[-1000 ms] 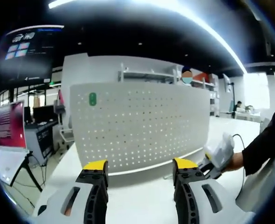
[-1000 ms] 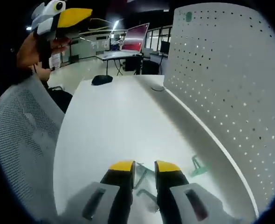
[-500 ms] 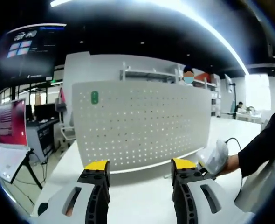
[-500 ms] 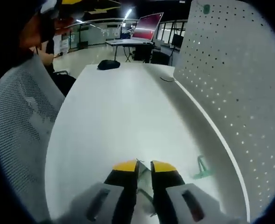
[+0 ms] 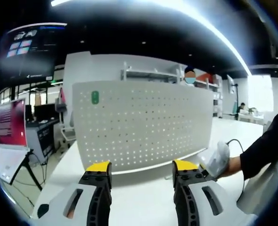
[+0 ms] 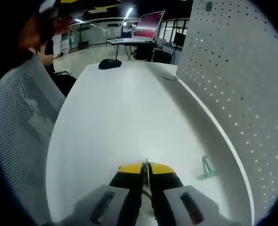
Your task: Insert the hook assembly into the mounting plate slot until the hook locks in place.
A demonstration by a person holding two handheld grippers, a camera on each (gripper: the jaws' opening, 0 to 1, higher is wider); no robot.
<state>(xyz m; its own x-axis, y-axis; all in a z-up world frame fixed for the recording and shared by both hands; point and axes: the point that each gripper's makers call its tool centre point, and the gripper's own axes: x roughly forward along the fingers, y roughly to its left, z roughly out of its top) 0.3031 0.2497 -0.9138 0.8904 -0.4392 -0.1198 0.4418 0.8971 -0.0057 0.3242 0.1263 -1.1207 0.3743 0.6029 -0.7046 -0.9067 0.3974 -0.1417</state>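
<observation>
Two grippers are in use. In the right gripper view, the right gripper (image 6: 146,168) has its yellow-tipped jaws pressed together on a thin, pale metal hook piece (image 6: 146,165), whose edge stands up in the seam between the tips; the rest of the piece is hidden below them. The grip sits low over the white tabletop (image 6: 115,113), presumably so the piece can be lifted cleanly toward the board.

A second small green plastic hook (image 6: 206,170) lies on the tabletop, near the foot of the white perforated mounting plate (image 6: 233,80) (which stands upright along the table's far edge). It is apart from the gripper and untouched.

In the left gripper view, the left gripper (image 5: 141,167) has its jaws spread wide and empty, facing the plate squarely, probably to keep the target holes in sight. A small green tag (image 5: 95,97) sits high on the plate's left side.

A black computer mouse (image 6: 110,64) rests at the table's far end, and a grey mesh chair back (image 6: 21,127) stands beside the table.

Insertion is not yet begun; the held piece is well clear of the plate.
</observation>
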